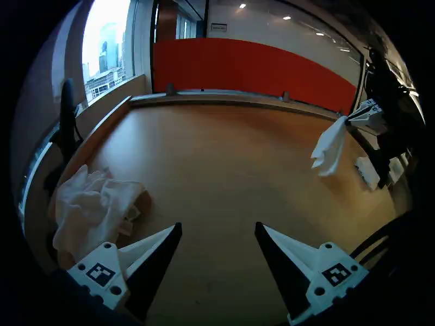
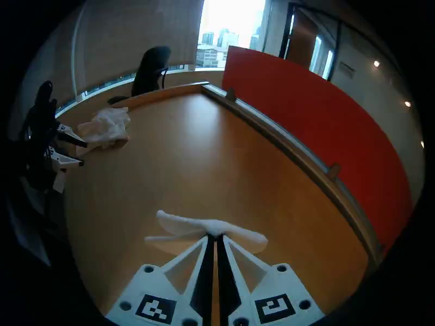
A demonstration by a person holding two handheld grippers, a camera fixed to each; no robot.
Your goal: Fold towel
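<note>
**Left gripper view, left to right.** A heap of white cloths (image 1: pixel 95 209) is lying crumpled at the left edge of the table (image 1: pixel 228 163). I am holding the left gripper (image 1: pixel 217 224) over bare wood, its fingers spread wide with nothing between them. At far right the towel (image 1: pixel 329 149) is hanging bunched in the air from the right gripper (image 1: pixel 363 113), clear of the table.

**Right gripper view.** The two fingers are pressing together on the towel's edge, and cloth is fanning out to both sides of the tips.

**Step in hand, as I judge it:** laying the towel out flat. I am aiming to lower it onto open table, bring the left gripper to a free corner, and pull that edge taut before any fold.

**Writing.** The fingers are carrying square black-and-white code markers (image 1: pixel 100 271), with no words. A small wall sign (image 1: pixel 219 27) is probably lettered, but it is too small to read.
</note>
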